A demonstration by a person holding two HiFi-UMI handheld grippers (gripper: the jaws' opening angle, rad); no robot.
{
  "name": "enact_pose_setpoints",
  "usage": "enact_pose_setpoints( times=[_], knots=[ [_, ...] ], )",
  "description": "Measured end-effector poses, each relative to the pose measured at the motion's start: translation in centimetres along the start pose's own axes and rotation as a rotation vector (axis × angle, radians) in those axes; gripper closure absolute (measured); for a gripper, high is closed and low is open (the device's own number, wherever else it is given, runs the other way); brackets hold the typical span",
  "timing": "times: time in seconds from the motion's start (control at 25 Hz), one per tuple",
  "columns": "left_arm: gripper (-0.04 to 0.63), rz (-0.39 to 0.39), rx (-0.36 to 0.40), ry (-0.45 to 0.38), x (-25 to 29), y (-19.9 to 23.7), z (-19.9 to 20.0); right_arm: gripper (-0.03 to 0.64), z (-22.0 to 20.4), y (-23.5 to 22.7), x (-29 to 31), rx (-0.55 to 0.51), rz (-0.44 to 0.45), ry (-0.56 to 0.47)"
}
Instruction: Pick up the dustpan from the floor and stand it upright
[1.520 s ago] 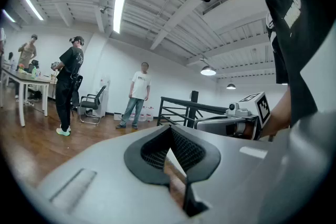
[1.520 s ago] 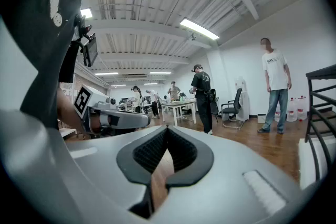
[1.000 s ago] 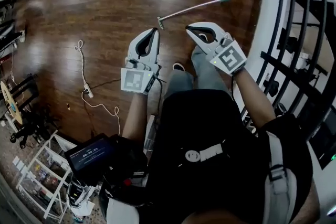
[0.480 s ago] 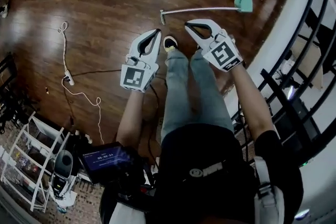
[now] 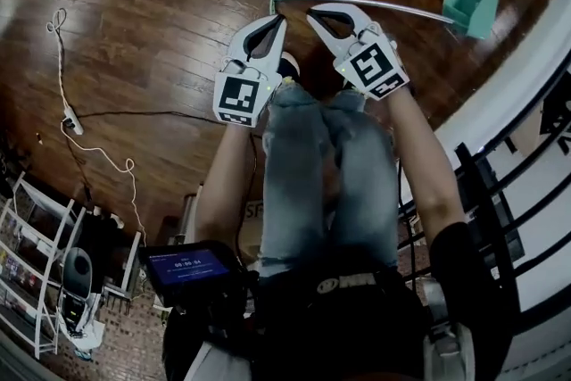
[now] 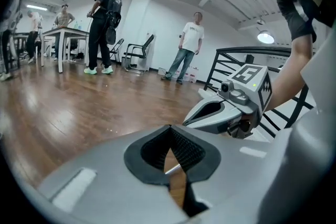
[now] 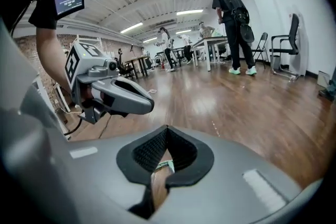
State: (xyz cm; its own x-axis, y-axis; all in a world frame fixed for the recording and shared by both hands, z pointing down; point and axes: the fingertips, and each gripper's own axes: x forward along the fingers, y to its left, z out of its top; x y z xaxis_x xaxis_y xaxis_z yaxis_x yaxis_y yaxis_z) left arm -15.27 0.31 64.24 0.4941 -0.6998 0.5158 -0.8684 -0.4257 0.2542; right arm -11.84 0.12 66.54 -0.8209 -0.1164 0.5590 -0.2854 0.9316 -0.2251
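Note:
A teal dustpan [image 5: 473, 3] lies on the wooden floor at the upper right of the head view. Its long metal handle [image 5: 375, 6] runs left and ends at a small hook by the grippers. My left gripper [image 5: 278, 20] is shut, its tip just below the handle's free end. My right gripper [image 5: 314, 13] is shut too, right beside it and just short of the handle. Neither holds anything. A bit of the handle [image 6: 172, 165] shows through the gap behind the left jaws. The handle's end [image 7: 164, 167] shows the same way in the right gripper view.
A white cable [image 5: 67, 111] with a plug strip trails across the floor at the left. A black railing [image 5: 500, 192] stands at the right on a white base. A wire shelf [image 5: 36, 281] is at the lower left. People [image 6: 189, 44], tables and chairs stand far off.
Both grippers have dropped toward the floor as the person bent down. Their tips now sit close to the handle's free end. The dustpan has not moved on the floor.

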Motion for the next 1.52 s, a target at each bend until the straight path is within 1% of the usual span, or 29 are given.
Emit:
enact_pose_setpoints(
  times=[0.2, 0.32, 0.36, 0.4, 0.44, 0.48, 0.56, 0.68, 0.88, 1.0, 1.08, 1.16, 1.32, 1.52],
  knots=[
    [0.581, 0.005, -0.044, -0.004, 4.8, 2.2, -7.7, 0.615, -9.0, -2.1, 8.0, -0.072, 0.072, 0.118],
    [0.581, 0.025, -0.045, -0.002, 5.9, 3.1, -11.1, 0.614, -13.2, -2.1, 12.0, -0.156, 0.149, 0.215],
    [0.581, 0.035, -0.046, -0.002, 6.1, 3.6, -12.0, 0.599, -14.6, -1.9, 13.3, -0.19, 0.183, 0.259],
    [0.581, 0.045, -0.05, -0.002, 6.2, 4.1, -12.8, 0.518, -15.8, -1.7, 14.5, -0.225, 0.217, 0.307],
    [0.581, 0.055, -0.057, -0.005, 6.3, 4.6, -13.3, 0.489, -17.0, -1.5, 15.5, -0.26, 0.247, 0.357],
    [0.581, 0.063, -0.067, -0.007, 6.3, 5.0, -13.8, 0.491, -18.2, -1.3, 16.3, -0.296, 0.269, 0.404],
    [0.581, 0.075, -0.08, -0.011, 6.1, 5.4, -14.4, 0.493, -20.3, -1.0, 17.4, -0.365, 0.284, 0.486],
    [0.581, 0.085, -0.088, -0.02, 5.6, 5.9, -14.6, 0.499, -22.3, -1.2, 18.8, -0.425, 0.265, 0.563],
    [0.581, 0.088, -0.092, -0.036, 5.2, 6.5, -14.3, 0.506, -23.7, -1.6, 20.0, -0.465, 0.238, 0.62],
    [0.581, 0.085, -0.1, -0.04, 5.1, 6.8, -14.3, 0.508, -24.7, -1.7, 20.3, -0.464, 0.237, 0.65],
    [0.581, 0.082, -0.1, -0.042, 5.2, 6.8, -14.3, 0.525, -25.0, -1.7, 20.5, -0.468, 0.237, 0.66],
    [0.581, 0.079, -0.099, -0.043, 5.1, 6.8, -14.2, 0.528, -24.8, -1.8, 20.5, -0.478, 0.219, 0.655],
    [0.581, 0.091, -0.121, -0.049, 4.1, 6.8, -12.8, 0.529, -22.8, -2.0, 19.4, -0.456, 0.186, 0.625],
    [0.581, 0.103, -0.136, -0.057, 1.1, 5.9, -8.5, 0.529, -17.2, -2.2, 15.7, -0.43, 0.136, 0.569]
  ],
)
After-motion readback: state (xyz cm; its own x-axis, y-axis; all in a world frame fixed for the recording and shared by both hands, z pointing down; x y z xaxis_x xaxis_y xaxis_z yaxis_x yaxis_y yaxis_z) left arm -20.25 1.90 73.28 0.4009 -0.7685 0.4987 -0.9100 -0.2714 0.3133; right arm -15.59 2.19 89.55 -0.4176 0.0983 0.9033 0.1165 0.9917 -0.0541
